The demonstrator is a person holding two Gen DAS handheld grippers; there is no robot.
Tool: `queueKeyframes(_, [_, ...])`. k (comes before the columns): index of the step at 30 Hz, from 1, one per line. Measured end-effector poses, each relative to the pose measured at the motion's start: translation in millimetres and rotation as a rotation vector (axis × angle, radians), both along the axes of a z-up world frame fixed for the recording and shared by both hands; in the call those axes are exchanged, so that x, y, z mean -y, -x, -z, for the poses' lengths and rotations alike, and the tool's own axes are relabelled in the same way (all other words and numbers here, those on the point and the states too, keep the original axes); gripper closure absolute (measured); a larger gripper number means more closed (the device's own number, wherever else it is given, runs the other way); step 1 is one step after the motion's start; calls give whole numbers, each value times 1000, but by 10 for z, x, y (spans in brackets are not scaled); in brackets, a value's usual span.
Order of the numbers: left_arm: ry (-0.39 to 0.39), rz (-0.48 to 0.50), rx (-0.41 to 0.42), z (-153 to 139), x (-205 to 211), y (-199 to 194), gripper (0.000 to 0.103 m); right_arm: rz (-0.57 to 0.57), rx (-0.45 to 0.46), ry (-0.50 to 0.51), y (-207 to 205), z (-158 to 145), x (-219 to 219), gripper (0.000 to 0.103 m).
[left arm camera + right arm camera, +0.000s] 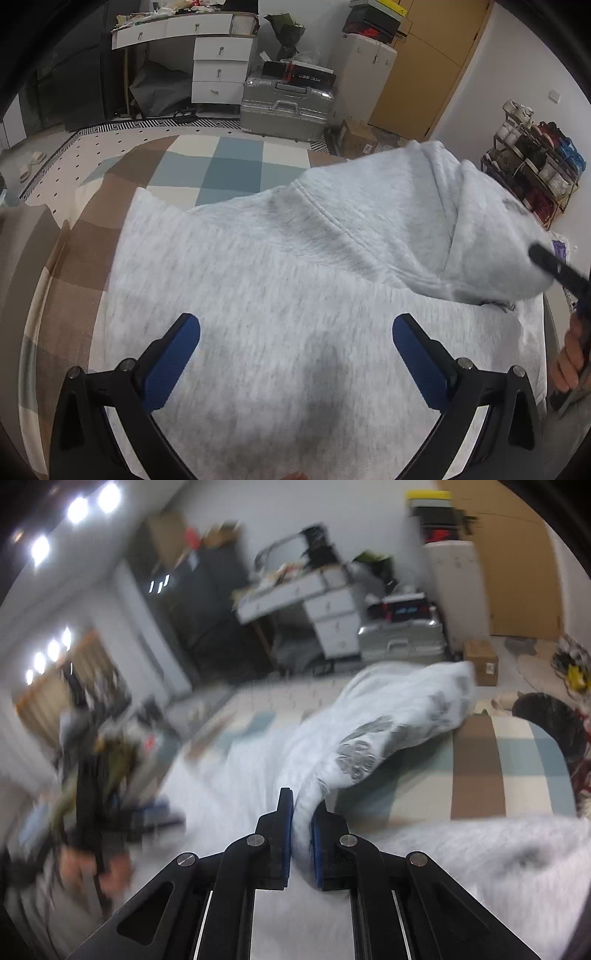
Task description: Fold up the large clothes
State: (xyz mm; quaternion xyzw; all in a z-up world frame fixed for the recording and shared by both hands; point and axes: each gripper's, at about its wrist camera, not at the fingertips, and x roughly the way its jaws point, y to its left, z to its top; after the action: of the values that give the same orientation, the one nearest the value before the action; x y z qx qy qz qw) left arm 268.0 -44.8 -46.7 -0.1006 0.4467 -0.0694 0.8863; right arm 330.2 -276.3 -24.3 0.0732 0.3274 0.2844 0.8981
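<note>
Grey fleecy sweatshirt [280,280] lies spread on a checked bedcover [229,166], its printed sleeve [373,746] pinched between the right gripper [301,834]'s blue ribbed pads, while the left gripper [295,350] gapes wide above it.

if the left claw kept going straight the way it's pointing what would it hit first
Most likely the grey sweatshirt spread on the checked bed cover: the open left claw points down at its flat body, nothing between, though the gap is hard to judge.
</note>
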Motion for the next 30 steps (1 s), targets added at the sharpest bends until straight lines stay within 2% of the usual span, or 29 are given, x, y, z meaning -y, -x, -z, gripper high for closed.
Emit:
queueKeyframes(2, [28,0,9,-7,34,-1,1,1,-59,69,84,82,-25,90])
queueKeyframes(3, [42,15,7,-1,81,10,1,44,-78,75,78,113,24,88])
queueKeyframes(4, [42,37,-4,25,135,-23,1,80,-108,74,34,139,81,80])
queueKeyframes(5, [27,62,-20,60,213,-28,1,131,-141,65,-30,148,156,62])
queueKeyframes(7, [-19,99,-34,149,330,-43,1,278,-190,14,-195,150,369,36])
queueKeyframes(10, [-115,128,-49,288,466,-26,1,419,-258,-160,-453,176,693,36])
queueKeyframes(13, [-187,152,-40,325,546,-3,1,516,-321,-239,-769,290,880,33])
queueKeyframes(15, [-198,162,-28,330,551,14,1,580,-360,-269,-1011,402,946,33])
queueKeyframes(18, [-195,161,-29,330,541,21,1,595,-451,-361,-1313,608,1027,33])
queueKeyframes(19, [-196,161,-30,330,540,20,1,596,-475,-374,-1391,657,1016,37])
queueKeyframes(20, [-199,161,-29,336,538,17,1,588,-475,-385,-1422,684,1011,56])
queueKeyframes(21, [-201,162,-29,335,539,19,1,580,-468,-377,-1466,686,994,66])
queueKeyframes(22, [-202,164,-29,333,541,17,1,584,-452,-373,-1475,671,984,83])
queueKeyframes(23, [-202,164,-29,335,558,7,1,582,-418,-380,-1470,616,989,96])
queueKeyframes(24, [-201,164,-29,335,555,3,1,567,-352,-407,-1415,505,986,97])
queueKeyframes(26, [-200,162,-30,332,557,3,1,468,-151,-479,-1232,147,899,98])
queueKeyframes(28, [-204,159,-30,328,562,3,1,372,0,-430,-987,-253,683,98])
queueKeyframes(30, [-200,149,-34,318,550,0,1,232,89,-395,-718,-553,413,98])
